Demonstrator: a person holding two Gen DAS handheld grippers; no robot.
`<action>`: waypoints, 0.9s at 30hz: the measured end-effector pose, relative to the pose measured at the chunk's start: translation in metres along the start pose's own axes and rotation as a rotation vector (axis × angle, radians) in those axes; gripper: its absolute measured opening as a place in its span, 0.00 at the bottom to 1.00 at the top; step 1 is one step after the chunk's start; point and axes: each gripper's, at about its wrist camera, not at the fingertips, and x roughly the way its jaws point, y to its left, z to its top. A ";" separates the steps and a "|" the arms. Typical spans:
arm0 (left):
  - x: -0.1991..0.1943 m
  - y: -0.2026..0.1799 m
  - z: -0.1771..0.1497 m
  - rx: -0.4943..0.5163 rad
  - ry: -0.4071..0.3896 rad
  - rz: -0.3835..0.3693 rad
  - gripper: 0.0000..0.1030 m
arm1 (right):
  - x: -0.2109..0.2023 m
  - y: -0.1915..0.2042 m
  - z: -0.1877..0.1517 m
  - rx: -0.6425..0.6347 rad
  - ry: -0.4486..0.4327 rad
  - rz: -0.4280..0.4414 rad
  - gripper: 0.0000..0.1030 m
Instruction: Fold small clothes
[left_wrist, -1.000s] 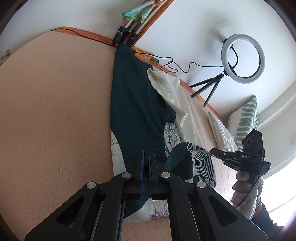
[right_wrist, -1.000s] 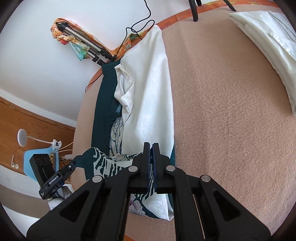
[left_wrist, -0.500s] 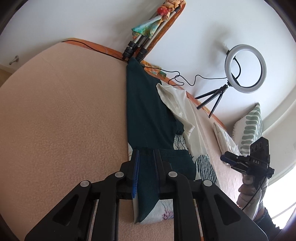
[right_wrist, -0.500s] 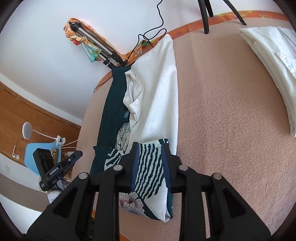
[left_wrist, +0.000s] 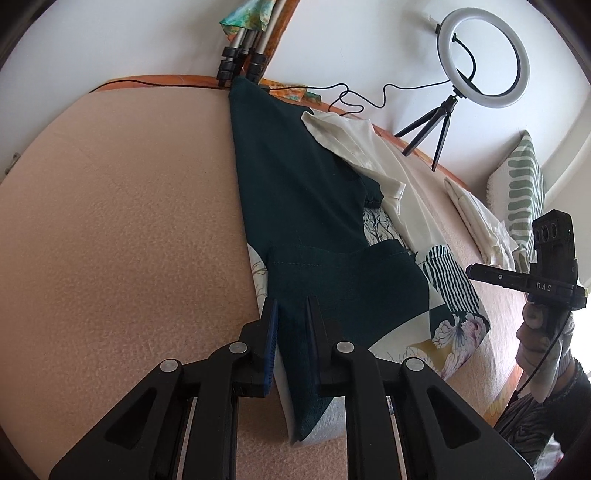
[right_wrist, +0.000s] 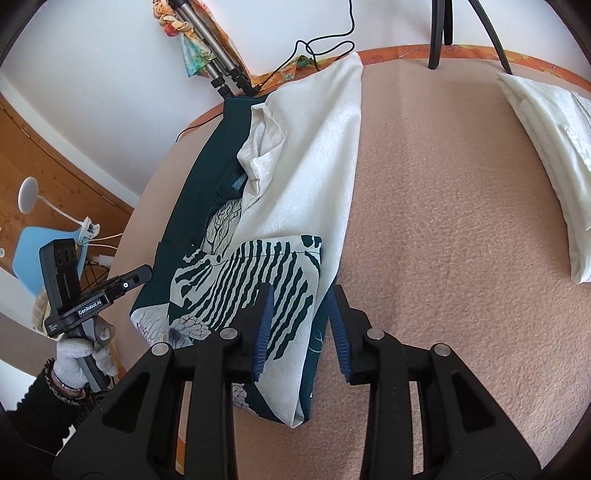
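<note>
We have both tongs released above the near end of a printed garment (right_wrist: 258, 280) spread on the peach bed cover (left_wrist: 122, 229). The left tongs (left_wrist: 291, 325) gape over its dark green side, the right tongs (right_wrist: 299, 325) over the zebra-striped fold; neither grips cloth. The garment runs lengthwise away from us, its near hem lying turned up over itself, a cream sleeve (right_wrist: 266, 147) flopped across the middle. We judge one bottom fold laid down. Next we would pinch the doubled edge at both corners and carry it farther up.
</note>
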 end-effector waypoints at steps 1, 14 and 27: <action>0.001 0.000 -0.001 0.002 0.002 0.004 0.13 | 0.002 0.002 -0.001 -0.011 0.005 -0.007 0.32; 0.004 -0.015 -0.005 0.112 -0.014 0.059 0.12 | 0.016 0.019 -0.008 -0.102 0.034 -0.095 0.17; -0.002 -0.012 -0.011 0.133 -0.056 0.142 0.02 | 0.006 0.019 -0.008 -0.136 -0.019 -0.238 0.07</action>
